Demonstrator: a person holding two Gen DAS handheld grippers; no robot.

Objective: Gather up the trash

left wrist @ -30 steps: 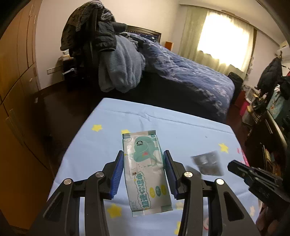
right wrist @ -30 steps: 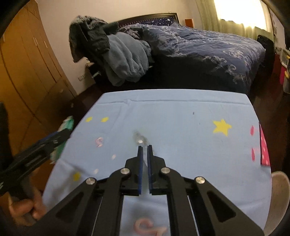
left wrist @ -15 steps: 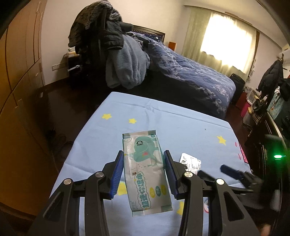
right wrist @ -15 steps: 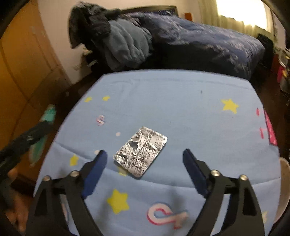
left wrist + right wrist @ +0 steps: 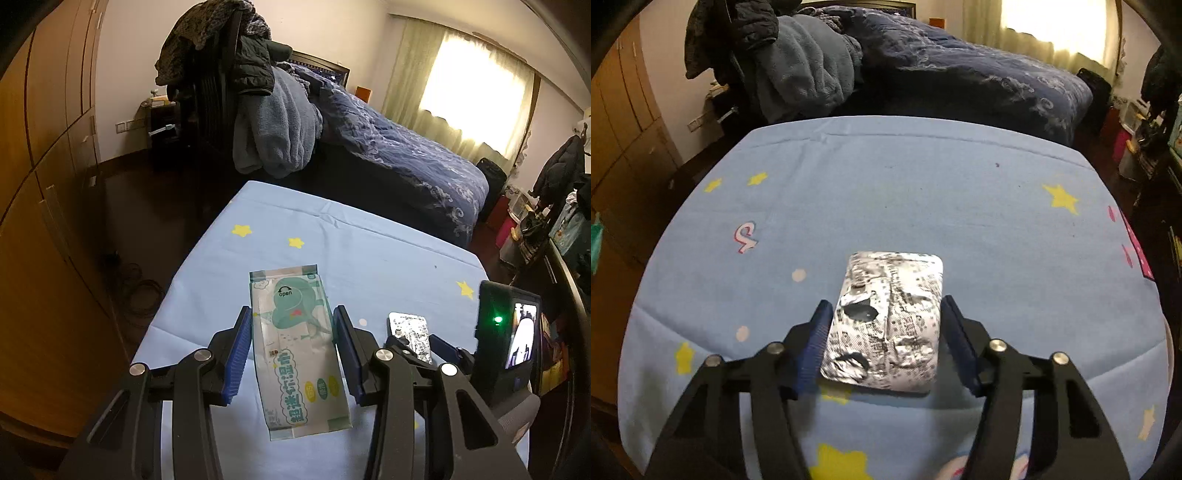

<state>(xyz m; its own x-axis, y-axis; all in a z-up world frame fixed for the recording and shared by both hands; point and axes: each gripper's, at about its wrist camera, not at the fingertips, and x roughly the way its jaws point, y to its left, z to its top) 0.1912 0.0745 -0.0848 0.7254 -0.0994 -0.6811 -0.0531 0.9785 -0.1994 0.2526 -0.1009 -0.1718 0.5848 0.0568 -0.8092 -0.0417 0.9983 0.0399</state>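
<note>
Gripping a flat green-and-white wet-wipe packet (image 5: 299, 354) by its long edges, the left claw (image 5: 293, 354) has its blue pads pressed against both sides of the packet, which hangs above the light blue star-printed cloth surface (image 5: 332, 243). The packet's "open" flap end points toward 12 o'clock, away from the camera.

At about 3 o'clock from that packet, in the left wrist view, lies a crumpled silver foil blister sheet (image 5: 410, 332), with the right claw (image 5: 424, 343) around it.

From the right wrist view the right claw (image 5: 884, 339) stands apart, one blue pad on each side of the silver foil blister sheet (image 5: 890, 317). The pads sit just beside the sheet's long edges; whether they touch it I cannot tell. The sheet rests flat on the cloth surface (image 5: 923, 184), its torn pockets showing dark holes toward 9 o'clock.

Beyond the surface, at 12 o'clock, a bed with a dark blue quilt (image 5: 960, 70) carries a heap of grey-blue fleece clothing (image 5: 805, 74). A brown wooden wardrobe (image 5: 44, 184) stands at 9 o'clock.
</note>
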